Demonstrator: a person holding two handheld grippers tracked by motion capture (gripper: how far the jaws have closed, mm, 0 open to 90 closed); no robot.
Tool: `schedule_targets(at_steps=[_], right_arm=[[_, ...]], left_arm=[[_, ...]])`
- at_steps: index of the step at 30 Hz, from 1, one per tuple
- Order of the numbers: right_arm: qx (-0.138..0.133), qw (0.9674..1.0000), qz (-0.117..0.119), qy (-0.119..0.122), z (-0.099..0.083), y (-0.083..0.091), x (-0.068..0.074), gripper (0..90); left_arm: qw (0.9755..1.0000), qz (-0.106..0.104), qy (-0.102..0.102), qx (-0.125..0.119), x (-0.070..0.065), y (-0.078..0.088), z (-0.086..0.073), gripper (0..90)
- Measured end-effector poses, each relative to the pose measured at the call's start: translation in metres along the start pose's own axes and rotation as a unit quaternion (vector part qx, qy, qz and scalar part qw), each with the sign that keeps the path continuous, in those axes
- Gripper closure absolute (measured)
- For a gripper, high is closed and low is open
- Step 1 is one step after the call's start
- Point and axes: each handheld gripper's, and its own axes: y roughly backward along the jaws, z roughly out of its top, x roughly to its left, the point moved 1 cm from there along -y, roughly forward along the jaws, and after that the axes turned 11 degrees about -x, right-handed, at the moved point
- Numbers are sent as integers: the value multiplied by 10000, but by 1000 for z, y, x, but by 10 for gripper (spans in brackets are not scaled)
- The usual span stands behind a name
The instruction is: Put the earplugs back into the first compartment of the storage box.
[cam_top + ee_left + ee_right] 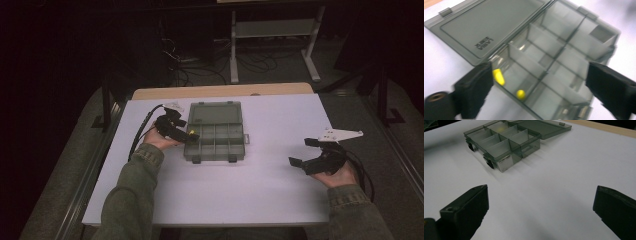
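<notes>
A smoky transparent compartment box (214, 157) lies open on the white tabletop, its lid (216, 113) folded flat toward the far side. My left gripper (192, 136) hovers at the box's left end. In the left gripper view its jaws (539, 75) stand wide apart over the compartments with nothing between the pads. Two small yellow pieces (498, 76) (520, 94) lie in the nearest compartment below it. My right gripper (300, 151) rests open at the right of the table, well away from the box (506, 162), with bare table between its jaws (541, 195).
The white tabletop (250, 190) extends in front of and to the right of the box. A wooden strip (220, 91) runs along its far edge. Beyond it a white table frame (272, 30) and cables sit on the dark floor.
</notes>
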Motion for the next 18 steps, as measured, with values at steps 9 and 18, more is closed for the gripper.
schedule_targets(at_steps=[9, 18], right_arm=[[-3, 10000, 0, 4, 0, 1, 0, 0], [2, 10000, -17, -4, -1, 2, 0, 0]], left_arm=[[9988, 29, -156, -463, -7, 19, -13, 9], [9964, 73, -12, -847, -6, 43, -32, 0]])
